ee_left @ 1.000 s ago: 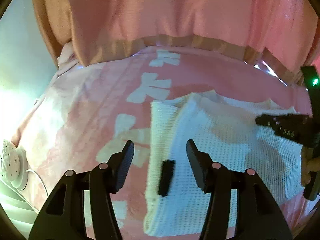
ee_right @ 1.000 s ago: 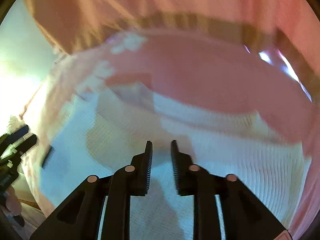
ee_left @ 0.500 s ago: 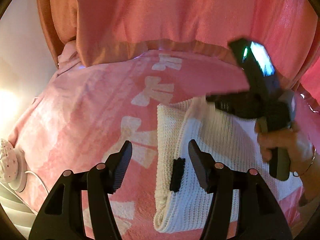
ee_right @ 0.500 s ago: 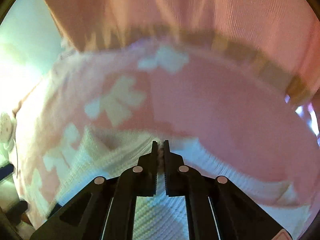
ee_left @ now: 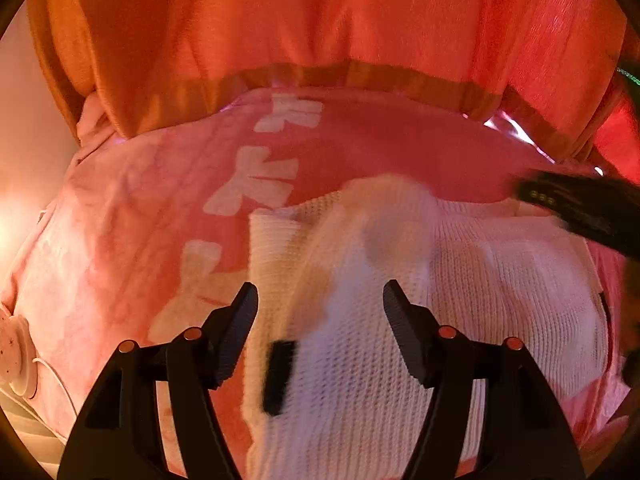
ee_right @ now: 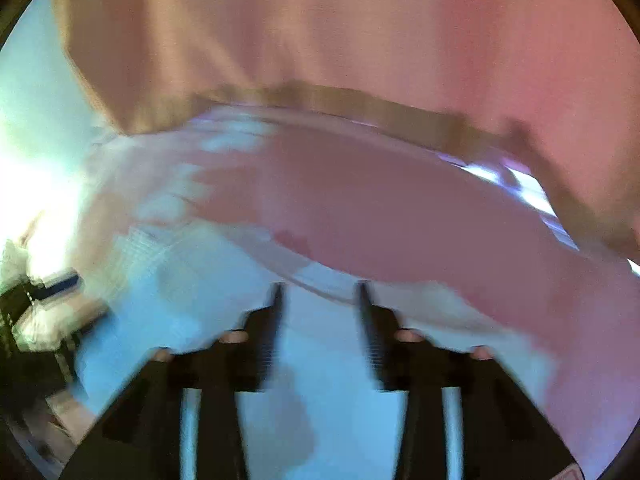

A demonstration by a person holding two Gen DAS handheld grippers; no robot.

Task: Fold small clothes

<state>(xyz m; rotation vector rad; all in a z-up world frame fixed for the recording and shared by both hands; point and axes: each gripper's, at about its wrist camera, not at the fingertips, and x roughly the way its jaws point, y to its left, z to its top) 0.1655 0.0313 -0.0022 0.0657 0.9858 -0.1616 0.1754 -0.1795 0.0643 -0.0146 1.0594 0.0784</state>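
Observation:
A white knitted garment [ee_left: 460, 312] lies folded on a pink blanket with white bows [ee_left: 132, 240]. A small black tag [ee_left: 278, 372] sits near its left edge. My left gripper [ee_left: 320, 312] is open and empty, hovering over the garment's left part. My right gripper [ee_right: 318, 300] is open above the garment [ee_right: 320, 420]; that view is blurred by motion. The right gripper also shows as a dark blurred shape at the right edge of the left wrist view [ee_left: 580, 208], over the garment's far right corner.
An orange-pink curtain or cover [ee_left: 320, 32] hangs behind the blanket. A small white round device with a cord [ee_left: 14, 352] lies at the blanket's left edge. A pale wall [ee_left: 28, 128] is at the left.
My right gripper was shut on the garment's edge half a second ago; it has now opened, let go and swung to the right. The garment's top layer has settled. My left gripper stays open.

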